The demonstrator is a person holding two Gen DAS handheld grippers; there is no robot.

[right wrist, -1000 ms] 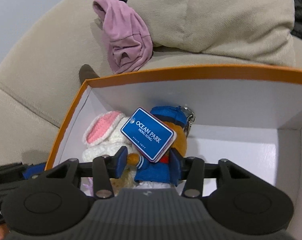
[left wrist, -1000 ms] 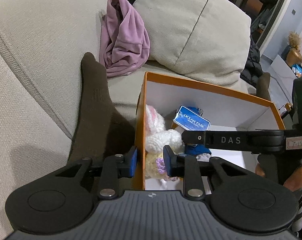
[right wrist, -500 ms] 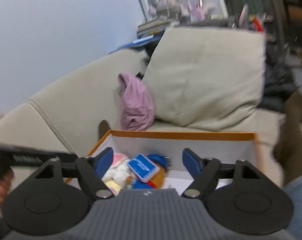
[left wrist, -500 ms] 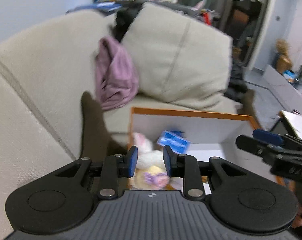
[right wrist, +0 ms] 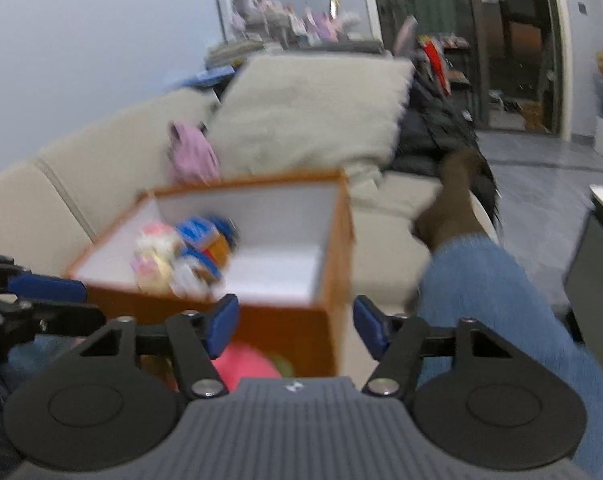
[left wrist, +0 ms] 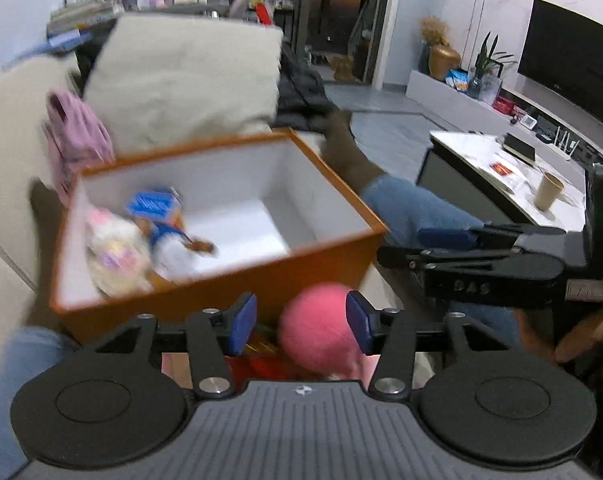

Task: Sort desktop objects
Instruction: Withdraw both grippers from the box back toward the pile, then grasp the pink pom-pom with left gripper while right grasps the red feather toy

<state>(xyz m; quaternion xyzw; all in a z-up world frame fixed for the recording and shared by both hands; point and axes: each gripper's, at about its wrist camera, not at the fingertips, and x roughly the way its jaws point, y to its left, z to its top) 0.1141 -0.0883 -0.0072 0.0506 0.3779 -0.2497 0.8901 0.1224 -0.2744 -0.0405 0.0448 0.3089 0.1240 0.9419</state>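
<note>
An orange box (left wrist: 333, 258) with a white inside sits on the beige sofa. In it lie a white plush bunny (left wrist: 117, 248) and a blue plush toy with a blue tag (left wrist: 153, 204). The box also shows in the right wrist view (right wrist: 333, 320). My left gripper (left wrist: 301, 322) is open, pulled back in front of the box, with a pink round plush (left wrist: 319, 332) between its fingers, not clamped. My right gripper (right wrist: 295, 322) is open and empty, in front of the box's near corner. The pink plush (right wrist: 241, 364) shows below it.
A large beige cushion (left wrist: 189, 76) and a pink garment (left wrist: 75, 136) lie behind the box. A person's jeans leg (right wrist: 493, 300) and brown sock (left wrist: 345, 148) lie to the right. A white table (left wrist: 501, 160) with a paper cup (left wrist: 547, 190) stands far right.
Both grippers have pulled back and up out of the box. The right one let go of the blue toy and opened; the left one opened wider. The pink plush has come into view.
</note>
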